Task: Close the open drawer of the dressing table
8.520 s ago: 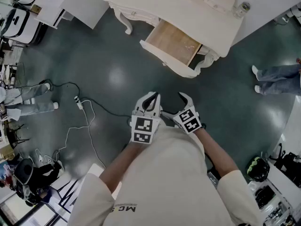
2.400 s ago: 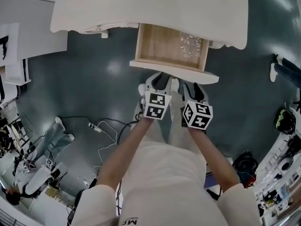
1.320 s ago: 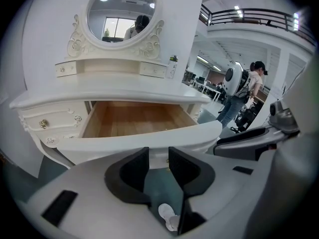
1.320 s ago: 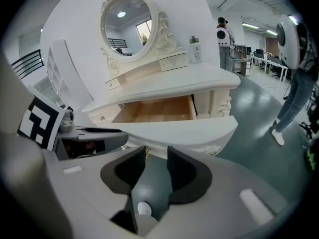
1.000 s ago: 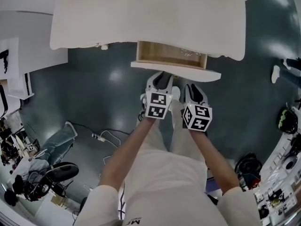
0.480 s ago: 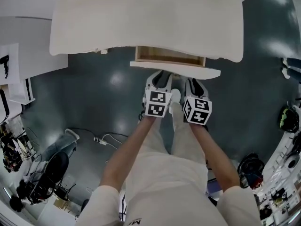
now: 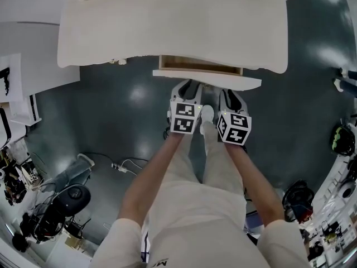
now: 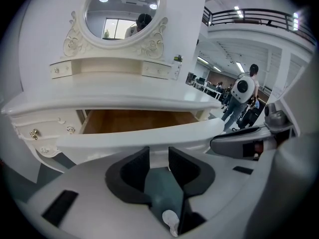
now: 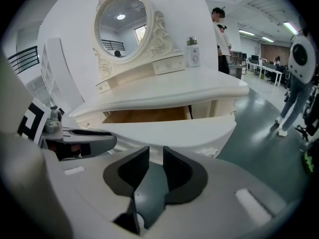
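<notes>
Beneath the top of the dressing table (image 7: 167, 21), the drawer (image 7: 223, 80) stands out only a little, a thin strip of its wooden inside showing behind the white front panel. The left gripper (image 7: 188, 85) and right gripper (image 7: 231, 92) sit side by side with their tips at that panel. Each pair of jaws is narrowly apart, with only the grey floor (image 7: 111, 110) showing between them.

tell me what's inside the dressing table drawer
Only bare light wood shows inside the drawer, and nothing lies on the visible part. Its back section sits under the tabletop, so anything there is hidden.
</notes>
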`<action>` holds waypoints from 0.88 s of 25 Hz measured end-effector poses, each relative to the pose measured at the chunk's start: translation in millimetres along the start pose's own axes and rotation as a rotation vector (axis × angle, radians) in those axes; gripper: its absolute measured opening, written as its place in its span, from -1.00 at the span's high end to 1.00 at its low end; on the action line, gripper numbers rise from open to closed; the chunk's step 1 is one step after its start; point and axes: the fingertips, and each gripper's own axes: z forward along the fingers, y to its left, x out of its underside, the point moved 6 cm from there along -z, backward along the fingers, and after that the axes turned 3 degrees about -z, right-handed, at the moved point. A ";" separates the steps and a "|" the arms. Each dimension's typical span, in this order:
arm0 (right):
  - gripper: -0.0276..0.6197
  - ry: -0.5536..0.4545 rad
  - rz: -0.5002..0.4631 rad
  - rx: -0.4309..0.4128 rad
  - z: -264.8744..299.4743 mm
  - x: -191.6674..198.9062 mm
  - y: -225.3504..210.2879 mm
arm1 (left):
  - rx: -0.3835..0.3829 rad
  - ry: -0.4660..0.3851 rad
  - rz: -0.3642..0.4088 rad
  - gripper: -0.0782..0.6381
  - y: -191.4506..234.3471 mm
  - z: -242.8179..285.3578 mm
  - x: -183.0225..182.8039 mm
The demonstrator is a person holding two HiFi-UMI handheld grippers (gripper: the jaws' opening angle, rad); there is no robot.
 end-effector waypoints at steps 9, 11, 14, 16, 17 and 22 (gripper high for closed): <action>0.65 -0.013 -0.020 -0.006 8.7 -8.7 -7.4 | -0.006 -0.010 0.002 0.48 0.7 11.2 -9.0; 0.66 -0.015 -0.026 -0.009 9.9 -10.9 -8.0 | -0.009 -0.014 0.001 0.48 1.3 12.3 -11.3; 0.66 -0.017 -0.032 -0.010 11.9 -14.0 -7.6 | -0.010 -0.018 -0.001 0.48 3.3 13.9 -14.3; 0.66 -0.020 -0.032 -0.012 12.9 -17.4 -7.2 | -0.010 -0.021 -0.003 0.48 4.6 14.4 -17.3; 0.66 -0.021 -0.031 -0.013 13.7 -19.5 -7.0 | -0.011 -0.023 -0.003 0.48 5.5 14.8 -19.3; 0.66 -0.033 -0.035 -0.017 21.2 -24.5 -8.4 | -0.018 -0.032 -0.001 0.48 9.6 21.2 -24.5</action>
